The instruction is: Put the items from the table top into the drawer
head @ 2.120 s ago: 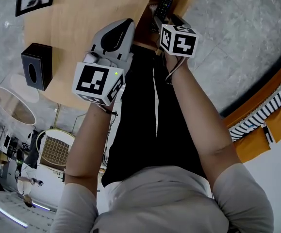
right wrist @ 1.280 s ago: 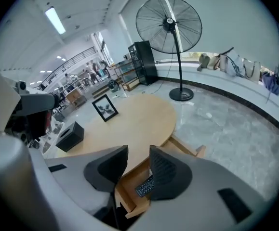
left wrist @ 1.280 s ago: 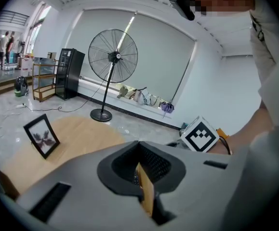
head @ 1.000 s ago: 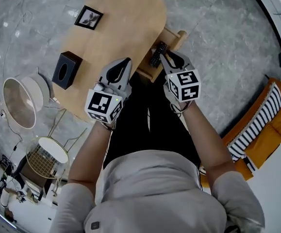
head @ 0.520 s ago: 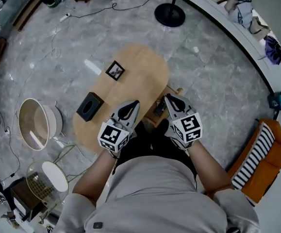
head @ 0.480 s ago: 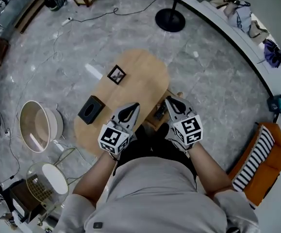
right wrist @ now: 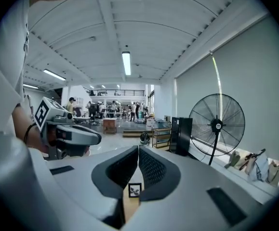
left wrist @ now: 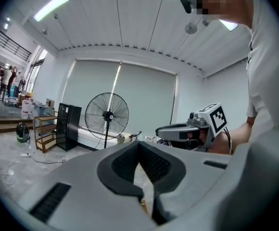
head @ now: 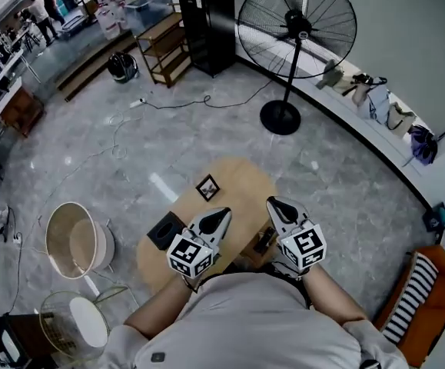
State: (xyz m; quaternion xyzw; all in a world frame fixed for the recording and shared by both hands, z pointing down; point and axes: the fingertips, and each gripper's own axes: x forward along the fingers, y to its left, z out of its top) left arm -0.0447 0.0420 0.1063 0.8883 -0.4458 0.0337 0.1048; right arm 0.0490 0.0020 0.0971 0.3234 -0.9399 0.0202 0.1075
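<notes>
Both grippers are held up near the person's chest, well above the table [head: 241,181]. The left gripper [head: 221,215] has its jaws closed together with nothing between them. The right gripper [head: 272,204] is also closed and empty. Below them, the open drawer [head: 257,252] at the table's right side holds a remote [head: 266,242]. On the table top, the black tissue box [head: 165,231] lies at the near left and the picture frame [head: 207,187] farther away.
</notes>
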